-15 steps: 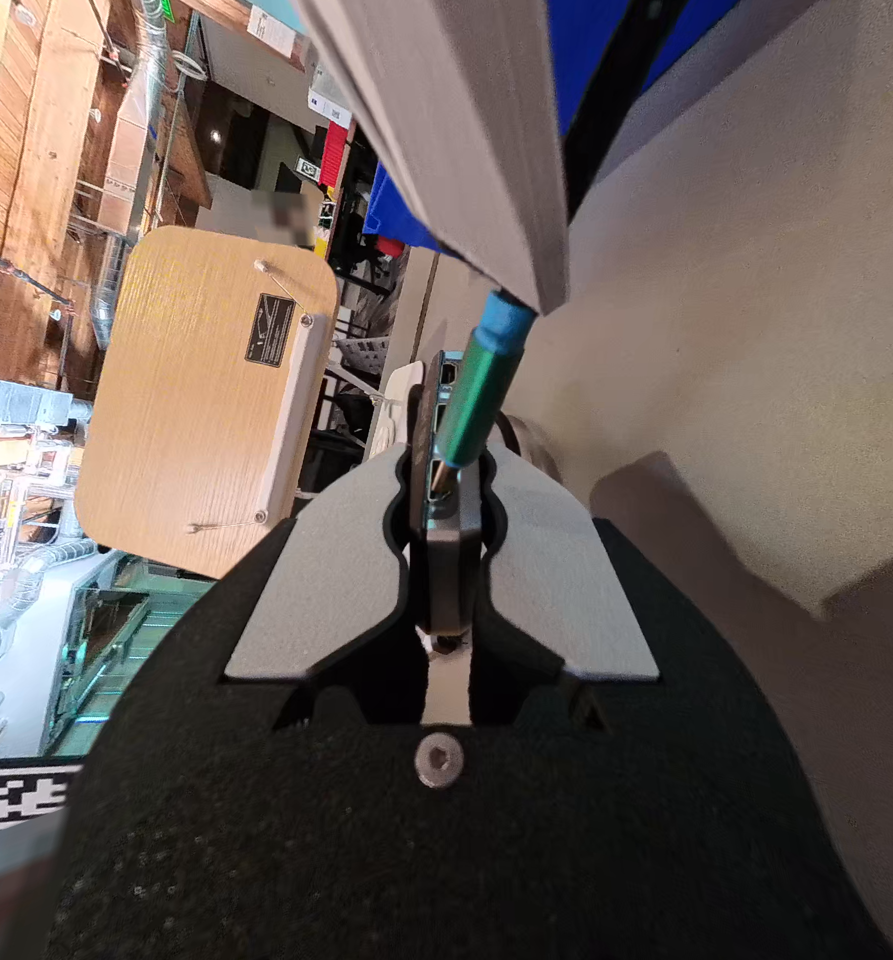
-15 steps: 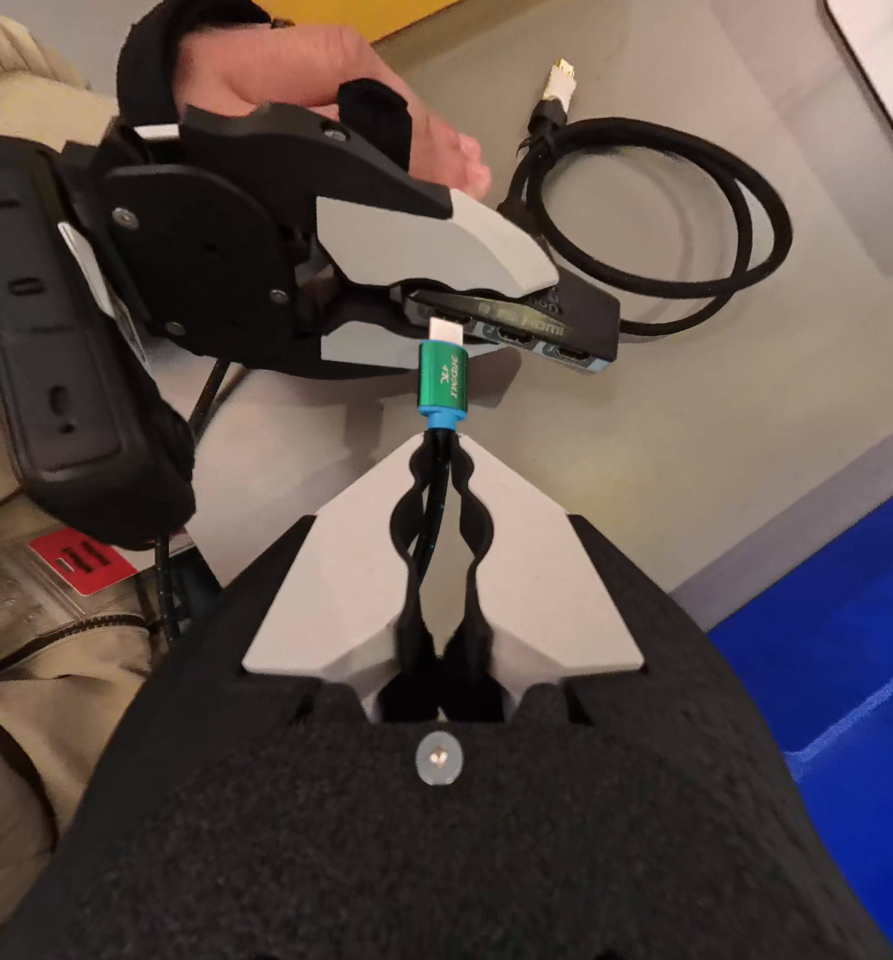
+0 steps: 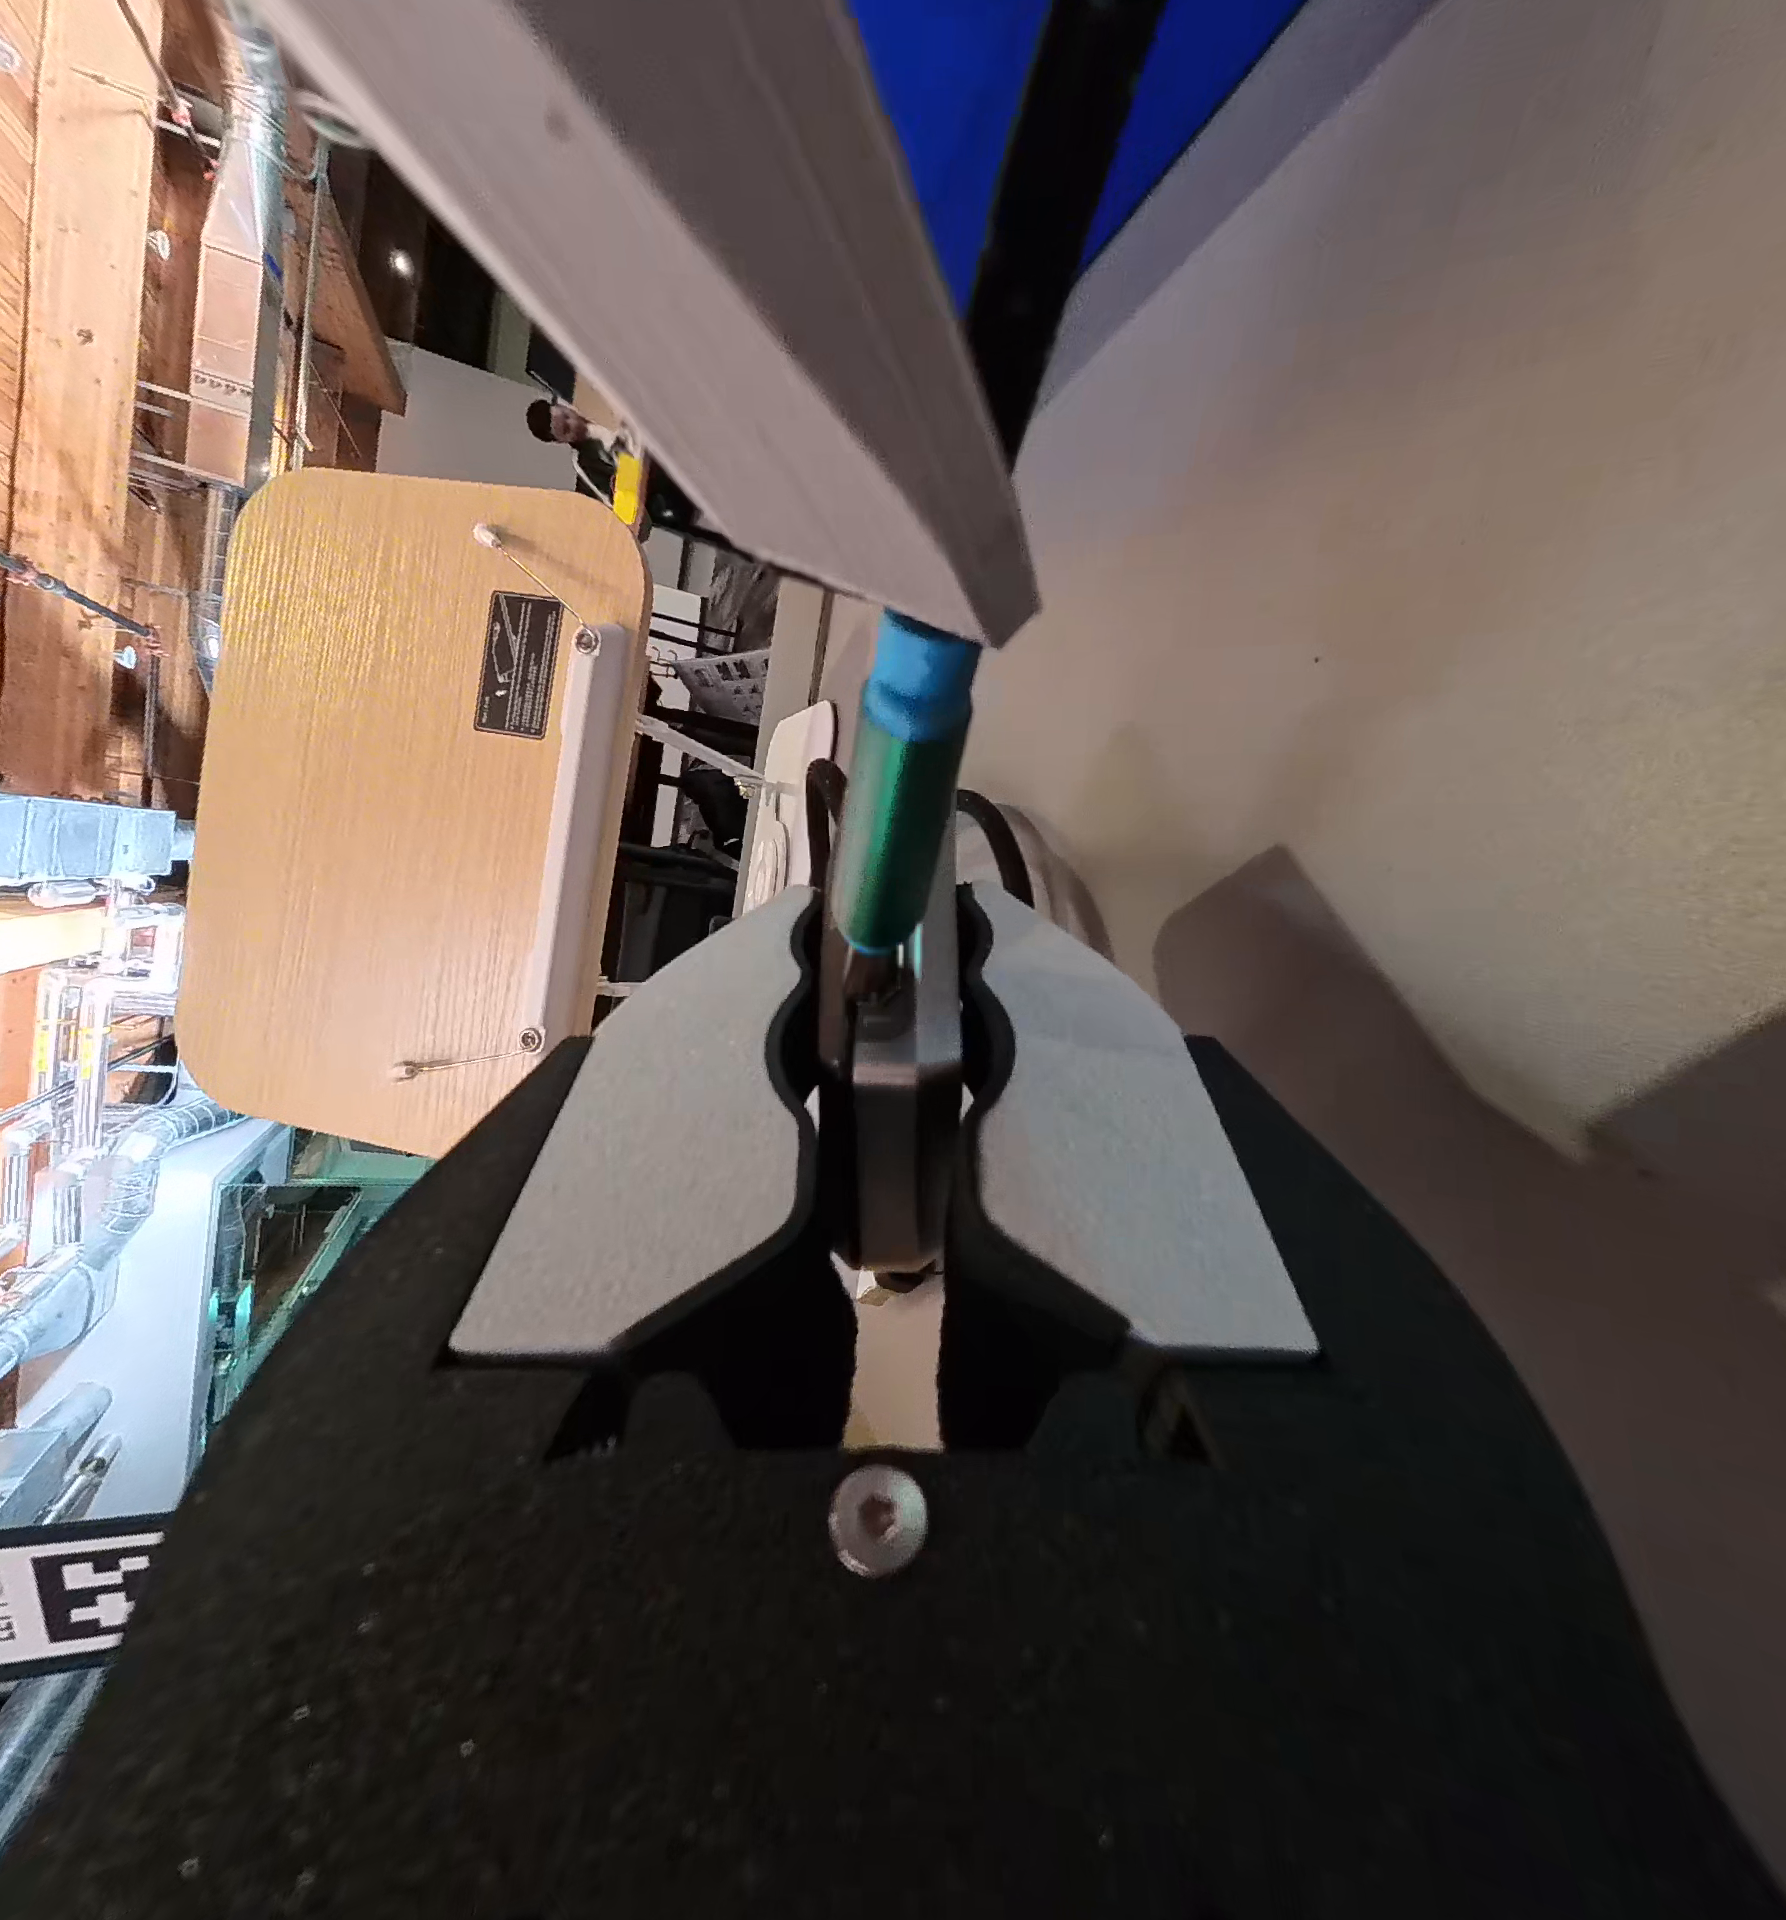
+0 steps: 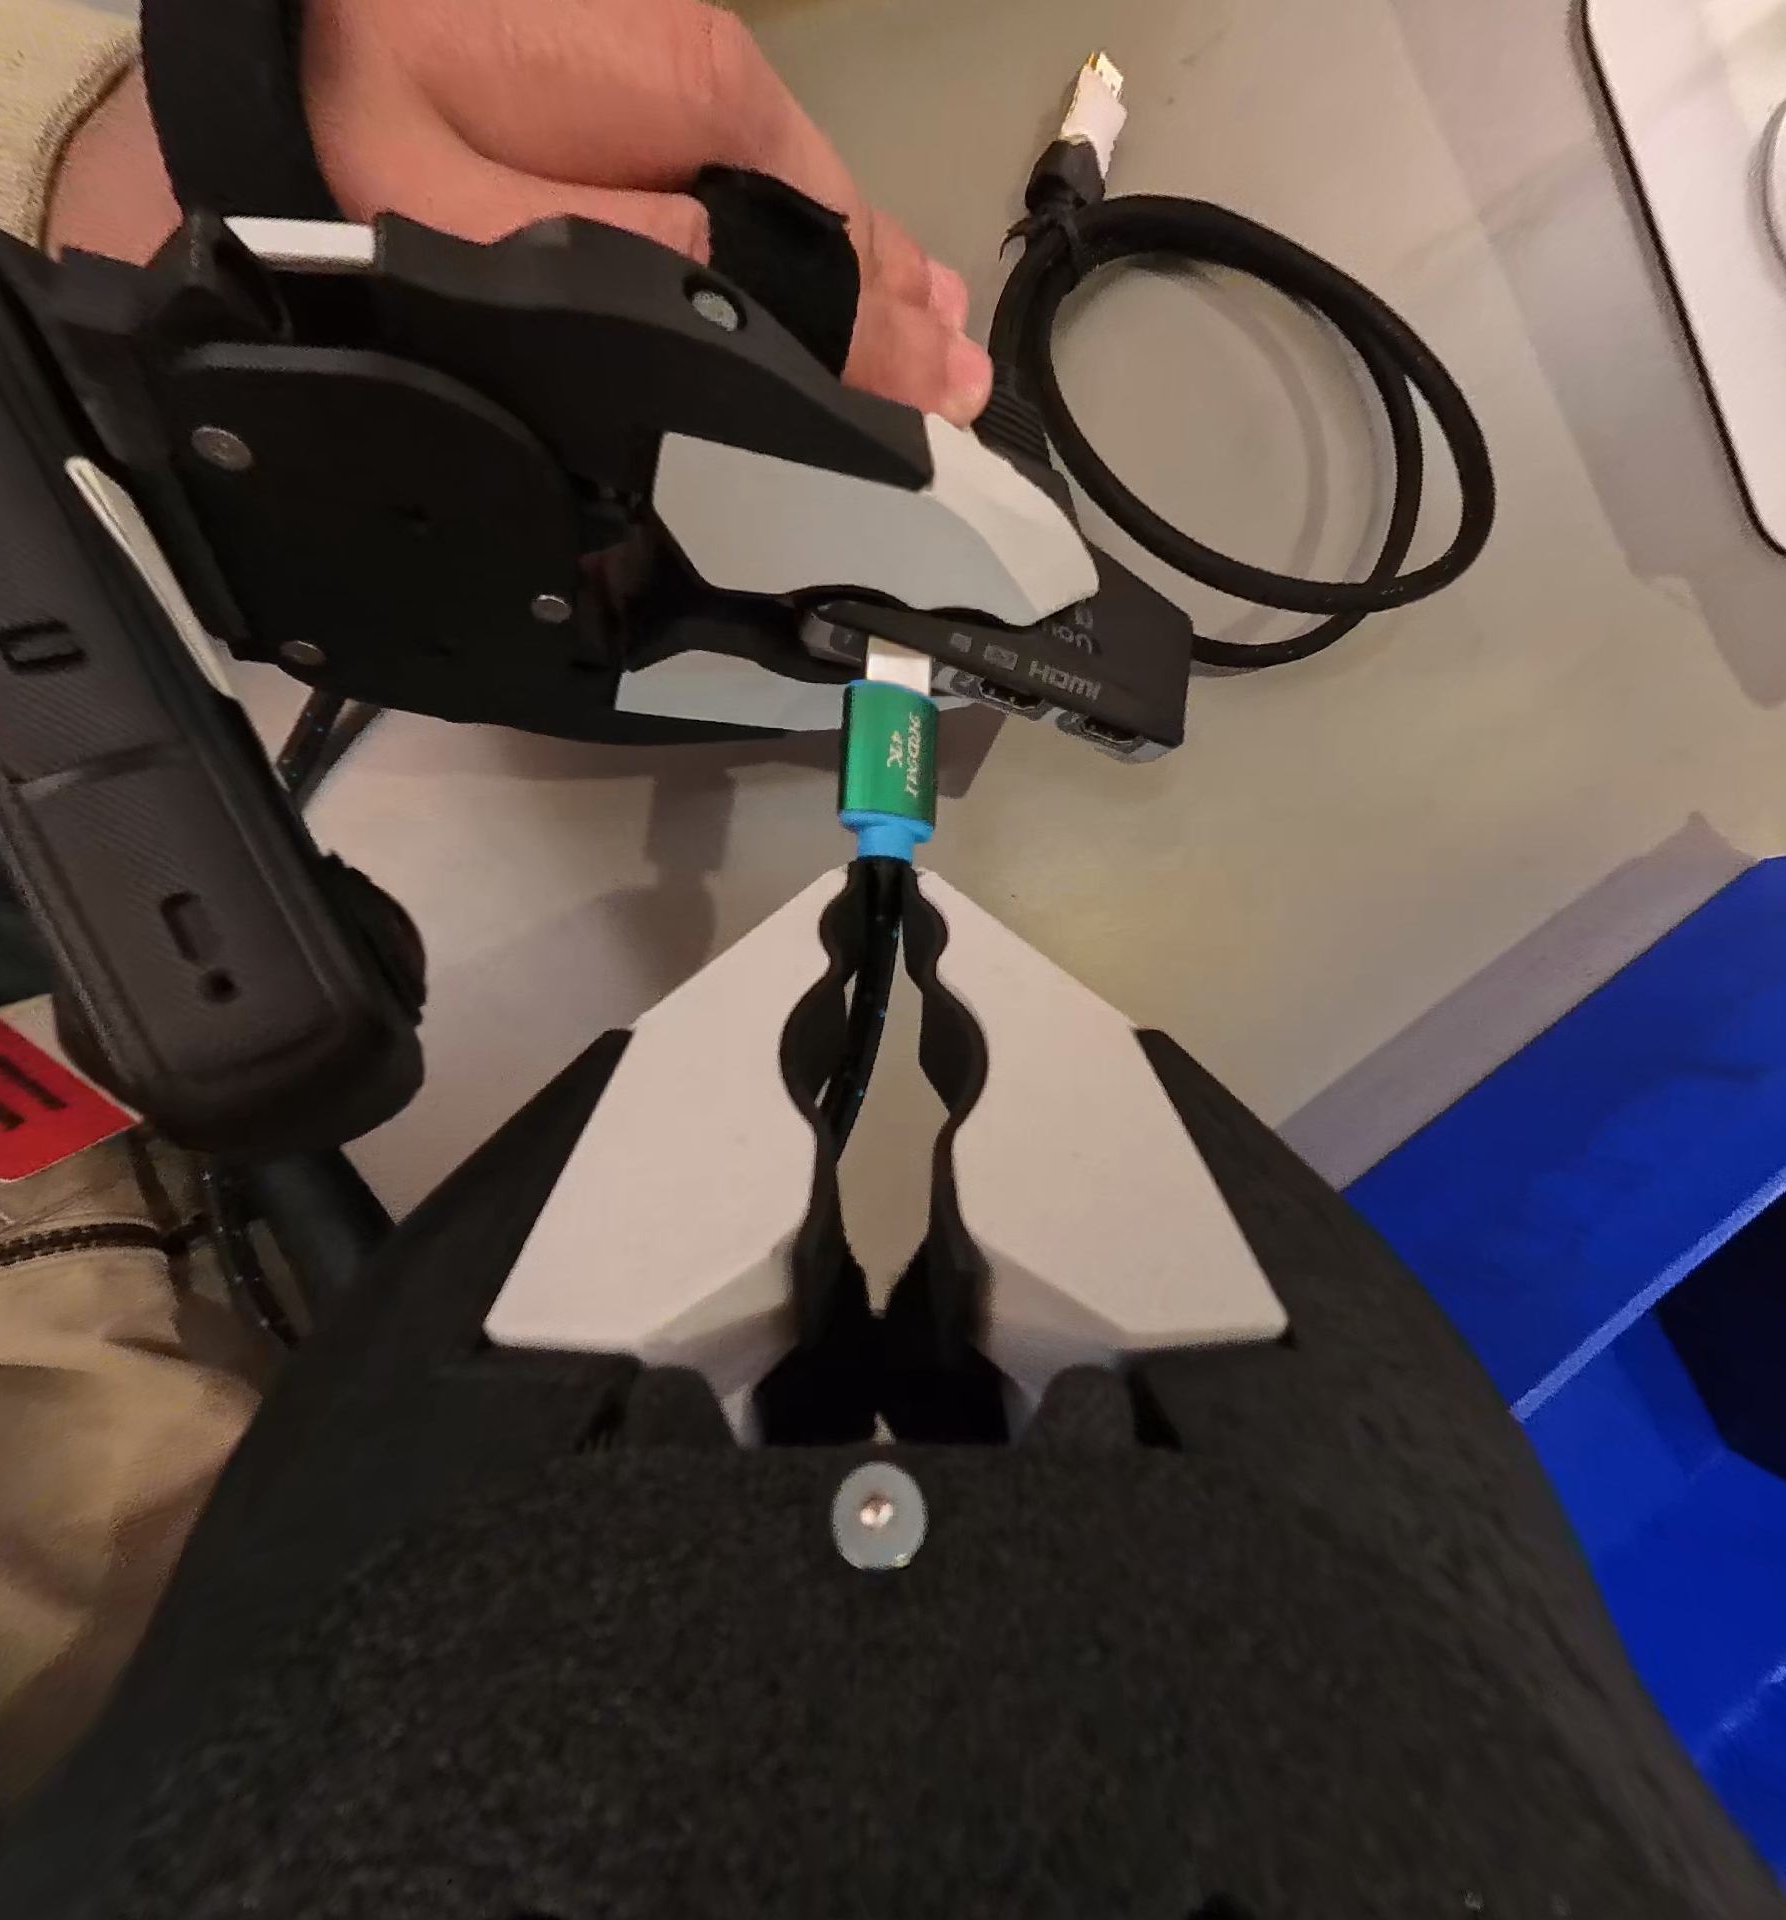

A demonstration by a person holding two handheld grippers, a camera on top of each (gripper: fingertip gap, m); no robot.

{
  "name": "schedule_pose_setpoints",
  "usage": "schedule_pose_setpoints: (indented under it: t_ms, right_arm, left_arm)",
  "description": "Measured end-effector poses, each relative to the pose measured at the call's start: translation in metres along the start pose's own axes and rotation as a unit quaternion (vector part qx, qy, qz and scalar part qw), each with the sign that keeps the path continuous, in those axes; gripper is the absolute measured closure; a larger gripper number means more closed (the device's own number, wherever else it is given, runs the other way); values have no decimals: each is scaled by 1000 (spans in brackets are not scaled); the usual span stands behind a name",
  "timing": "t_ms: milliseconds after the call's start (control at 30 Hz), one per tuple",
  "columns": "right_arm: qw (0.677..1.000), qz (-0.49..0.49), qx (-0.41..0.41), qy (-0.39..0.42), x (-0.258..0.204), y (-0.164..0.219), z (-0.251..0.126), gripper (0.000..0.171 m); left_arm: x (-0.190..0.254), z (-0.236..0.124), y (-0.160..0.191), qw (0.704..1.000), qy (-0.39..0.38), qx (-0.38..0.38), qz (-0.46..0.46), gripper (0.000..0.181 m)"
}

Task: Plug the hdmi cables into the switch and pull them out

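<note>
My left gripper (image 3: 889, 904) is shut on the black HDMI switch (image 3: 894, 1101), held on edge a little above the table. In the right wrist view the left gripper (image 4: 982, 623) clamps the switch (image 4: 1107, 644) from the left. My right gripper (image 4: 881, 883) is shut on a black braided cable (image 4: 863, 1029) just behind its green plug (image 4: 887, 764). The plug's metal tip sits in the switch's leftmost port. The green plug also shows in the left wrist view (image 3: 894, 821), under the right gripper's grey finger (image 3: 723, 270). Two other ports are empty.
The switch's own black cable (image 4: 1284, 416) lies coiled on the grey table (image 4: 1284, 831), its gold plug pointing away. A white tray (image 4: 1720, 260) is at the far right, a blue bin (image 4: 1647, 1195) at the near right edge. A person's hand (image 4: 577, 114) holds the left gripper. Tip to tip, the grippers are about 7 cm apart.
The green plug has moved a little deeper into the leftmost port. Both grippers have kept their hold.
</note>
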State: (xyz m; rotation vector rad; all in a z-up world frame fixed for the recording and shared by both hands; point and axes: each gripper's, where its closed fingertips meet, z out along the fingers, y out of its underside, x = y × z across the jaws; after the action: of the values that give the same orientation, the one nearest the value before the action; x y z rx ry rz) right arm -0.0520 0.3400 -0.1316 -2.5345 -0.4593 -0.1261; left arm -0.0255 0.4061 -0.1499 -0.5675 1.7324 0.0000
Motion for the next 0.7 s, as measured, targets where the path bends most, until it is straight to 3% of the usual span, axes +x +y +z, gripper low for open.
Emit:
schedule_pose_setpoints:
  t_ms: [333, 700]
  right_arm:
    - [998, -31, -34, 38, 0, 4, 0, 166]
    - [1000, -5, -10, 26, -1, -1, 1, 166]
  left_arm:
    - [1, 0, -3, 1000, -1, -1, 11, 159]
    - [1, 0, 0, 1000, -5, -8, 11, 160]
